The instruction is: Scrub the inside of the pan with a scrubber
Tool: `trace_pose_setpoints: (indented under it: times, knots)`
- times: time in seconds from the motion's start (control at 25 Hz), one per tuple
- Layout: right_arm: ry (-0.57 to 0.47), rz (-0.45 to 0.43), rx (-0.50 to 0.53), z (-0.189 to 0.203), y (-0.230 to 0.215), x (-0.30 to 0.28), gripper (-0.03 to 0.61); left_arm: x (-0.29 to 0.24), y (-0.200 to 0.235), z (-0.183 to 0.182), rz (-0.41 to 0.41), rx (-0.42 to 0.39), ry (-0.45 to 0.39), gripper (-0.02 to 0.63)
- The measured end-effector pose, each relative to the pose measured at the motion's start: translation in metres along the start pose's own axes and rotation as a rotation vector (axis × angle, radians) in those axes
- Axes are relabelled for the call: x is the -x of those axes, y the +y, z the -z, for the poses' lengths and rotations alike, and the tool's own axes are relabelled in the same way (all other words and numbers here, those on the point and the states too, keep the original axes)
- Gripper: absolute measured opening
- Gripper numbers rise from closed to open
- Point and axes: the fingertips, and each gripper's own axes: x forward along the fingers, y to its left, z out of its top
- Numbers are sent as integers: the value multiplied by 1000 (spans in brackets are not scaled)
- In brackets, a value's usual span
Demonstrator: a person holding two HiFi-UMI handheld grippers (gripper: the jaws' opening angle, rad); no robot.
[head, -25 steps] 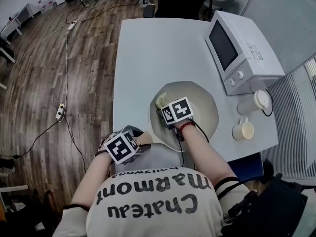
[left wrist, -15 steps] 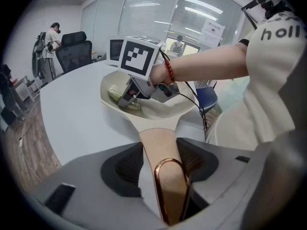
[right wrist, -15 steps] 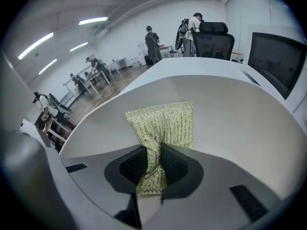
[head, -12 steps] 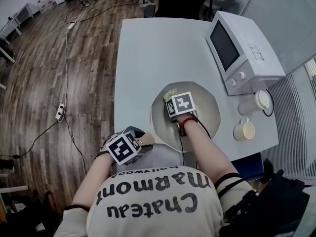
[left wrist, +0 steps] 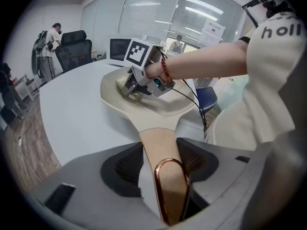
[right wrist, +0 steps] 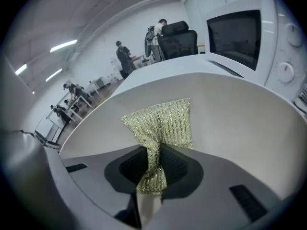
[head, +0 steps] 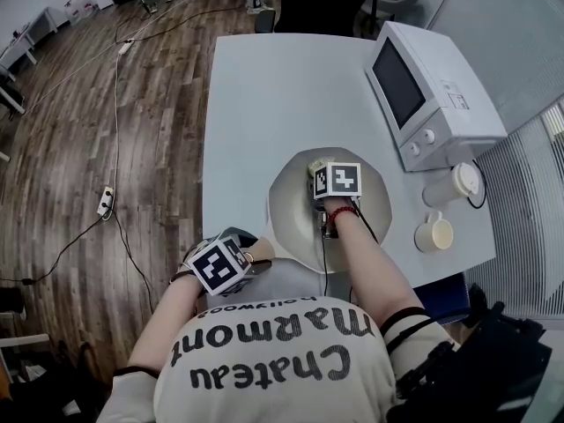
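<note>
both grippers are clamped: at the table's [head: 264, 104] near edge the left gripper [left wrist: 161, 166] holds the pan handle [left wrist: 158, 145]; farther in, the right gripper [right wrist: 154, 169] pinches the scrubber [right wrist: 163, 121] against the pan's [head: 374, 205] inside. scrubbing looks under way; next calls for a pressed stroke across the floor, handle steadied.

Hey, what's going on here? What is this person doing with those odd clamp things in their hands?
A person is cleaning a pale pan on a white table, with a hand-held gripper in each hand. The left gripper is clamped on the pan handle, steadying it. The right gripper is shut on a glittery yellow-green scrubber, held down inside the pan near its far side. A microwave and a mug stand off to one side.
</note>
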Motion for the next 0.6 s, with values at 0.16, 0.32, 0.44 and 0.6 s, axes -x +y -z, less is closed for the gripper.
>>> trace_pose_setpoints:
  times: [0.16, 0.32, 0.44, 0.6]
  knots:
    - [-38, 7, -114, -2, -18, 5, 69, 1, 0, 0, -4, 4, -4, 235]
    - [-72, 11, -206, -2, -32, 9, 69, 0, -1, -1, -9, 6, -7, 235]
    - [-106, 25, -273, -2, -42, 13, 69, -1, -1, -2, -12, 9, -13, 235]
    - [-149, 51, -353, 1, -58, 18, 67, -3, -1, -2, -20, -3, -4, 235]
